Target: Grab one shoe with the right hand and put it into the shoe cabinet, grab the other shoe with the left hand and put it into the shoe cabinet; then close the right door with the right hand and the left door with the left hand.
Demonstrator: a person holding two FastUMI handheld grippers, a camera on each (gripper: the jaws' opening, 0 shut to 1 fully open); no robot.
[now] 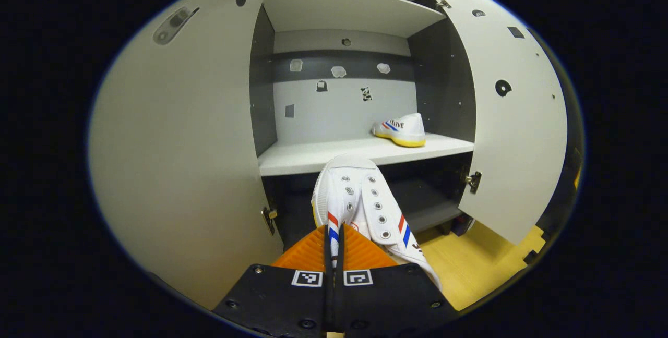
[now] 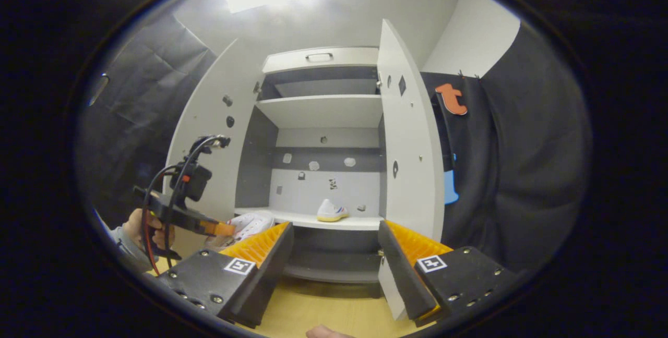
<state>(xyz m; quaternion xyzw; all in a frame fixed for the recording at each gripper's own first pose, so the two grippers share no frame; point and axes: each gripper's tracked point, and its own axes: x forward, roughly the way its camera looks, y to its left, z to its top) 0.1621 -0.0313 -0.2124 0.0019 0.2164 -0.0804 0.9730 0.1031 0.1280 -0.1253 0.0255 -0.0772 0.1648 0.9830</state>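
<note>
Left tool pinches a shoe before the cabinet; right tool hangs wide, level.

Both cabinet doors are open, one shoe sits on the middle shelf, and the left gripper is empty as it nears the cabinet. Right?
Not quite: the left gripper is shut on the second shoe, as the left gripper view shows. Both doors are open and one shoe sits on the shelf.

Left hand-held gripper clamped; right hand-held gripper agape.

Both cabinet doors stand open; the shelf lies bare left of the stowed shoe.
</note>
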